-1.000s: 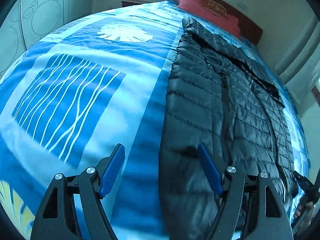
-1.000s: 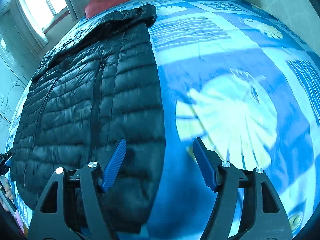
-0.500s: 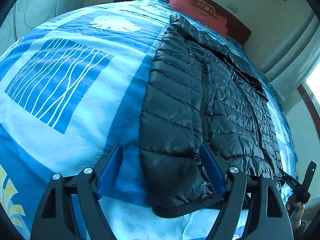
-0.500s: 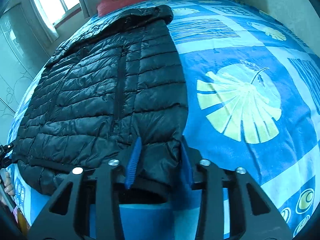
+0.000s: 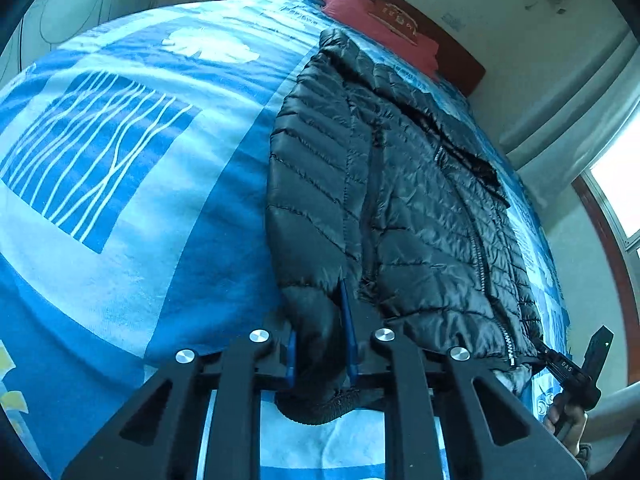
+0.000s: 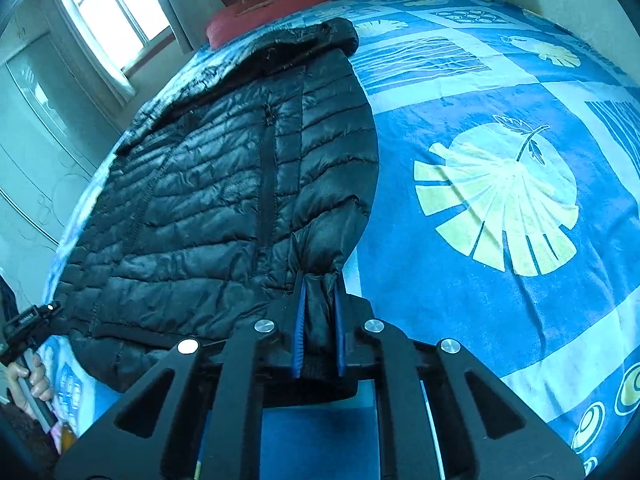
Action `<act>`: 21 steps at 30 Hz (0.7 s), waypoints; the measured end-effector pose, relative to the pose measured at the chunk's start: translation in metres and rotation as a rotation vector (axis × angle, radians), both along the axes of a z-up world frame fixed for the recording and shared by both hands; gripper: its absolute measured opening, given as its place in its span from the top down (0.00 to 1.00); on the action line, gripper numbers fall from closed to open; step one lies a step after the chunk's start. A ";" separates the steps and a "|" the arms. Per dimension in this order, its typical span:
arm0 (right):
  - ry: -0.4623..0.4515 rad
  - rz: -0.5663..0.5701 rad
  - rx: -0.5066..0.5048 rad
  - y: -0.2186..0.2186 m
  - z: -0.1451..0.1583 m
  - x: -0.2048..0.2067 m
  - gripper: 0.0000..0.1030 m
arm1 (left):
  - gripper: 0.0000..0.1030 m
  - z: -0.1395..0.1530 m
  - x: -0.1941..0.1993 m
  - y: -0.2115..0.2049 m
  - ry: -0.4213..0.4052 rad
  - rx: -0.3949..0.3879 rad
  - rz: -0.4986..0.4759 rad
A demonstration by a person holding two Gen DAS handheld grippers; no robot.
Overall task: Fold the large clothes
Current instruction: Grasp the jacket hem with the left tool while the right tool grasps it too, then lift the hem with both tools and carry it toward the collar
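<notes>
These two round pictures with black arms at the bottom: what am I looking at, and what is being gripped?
No robot here: a person holds a hand-held claw in each hand, each with a fisheye camera looking along its blue-padded fingers. One picture is from the left claw, the other from the right claw. A black quilted puffer jacket lies flat on a bed with a blue patterned cover and a red pillow. Both claws have just been closing and now pinch the jacket's near bottom corners, one each.
</notes>
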State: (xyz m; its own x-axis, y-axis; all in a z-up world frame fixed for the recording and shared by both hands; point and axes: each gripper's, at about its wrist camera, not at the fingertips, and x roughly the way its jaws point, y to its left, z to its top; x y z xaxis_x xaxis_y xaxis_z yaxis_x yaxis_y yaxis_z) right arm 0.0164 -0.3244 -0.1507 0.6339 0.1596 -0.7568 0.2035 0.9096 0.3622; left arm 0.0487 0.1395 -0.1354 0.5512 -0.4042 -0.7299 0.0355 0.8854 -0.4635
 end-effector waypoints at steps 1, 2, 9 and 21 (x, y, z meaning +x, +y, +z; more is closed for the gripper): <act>-0.010 0.000 0.012 -0.001 0.003 -0.002 0.90 | 0.85 0.003 -0.001 -0.001 -0.009 0.003 -0.003; -0.021 0.002 0.022 -0.002 0.006 -0.004 0.90 | 0.86 0.008 -0.002 -0.002 -0.025 0.006 -0.006; -0.063 0.019 0.072 -0.007 0.022 -0.020 0.91 | 0.87 0.029 -0.012 0.001 -0.061 -0.032 -0.015; -0.095 0.028 0.208 -0.019 0.052 -0.085 0.92 | 0.88 0.063 -0.060 0.018 -0.095 -0.106 -0.055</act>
